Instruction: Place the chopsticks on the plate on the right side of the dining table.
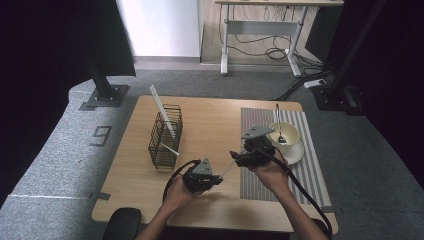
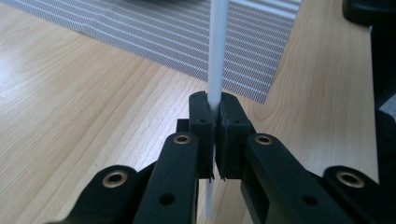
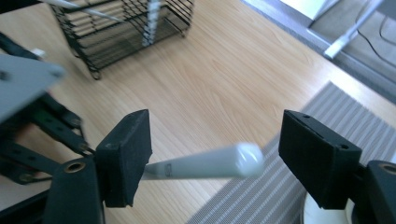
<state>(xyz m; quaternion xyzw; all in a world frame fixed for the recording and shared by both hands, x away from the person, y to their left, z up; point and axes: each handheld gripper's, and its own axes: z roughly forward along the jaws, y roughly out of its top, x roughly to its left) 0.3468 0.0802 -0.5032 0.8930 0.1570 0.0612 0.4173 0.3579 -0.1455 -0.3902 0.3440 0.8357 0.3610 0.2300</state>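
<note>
A thin white stick [image 1: 227, 169] runs between the two grippers above the wooden table [image 1: 215, 120]. My left gripper [image 1: 218, 179] is shut on it. In the left gripper view the pads [image 2: 201, 126] pinch the stick [image 2: 216, 56], which rises straight up from the left gripper [image 2: 214, 109]. My right gripper [image 1: 234, 156] stands open just to the right. In its view the stick's rounded end [image 3: 205, 163] lies between the wide-apart jaws of the right gripper [image 3: 217, 137]; it sits against the left pad [image 3: 128, 156] and far from the right one.
A black wire rack [image 1: 166, 136] stands left of centre with white sticks [image 1: 162, 112] leaning in it. On the striped grey placemat [image 1: 310, 165] at the right sit a cream cup [image 1: 284, 134] with a spoon and its saucer [image 1: 296, 153].
</note>
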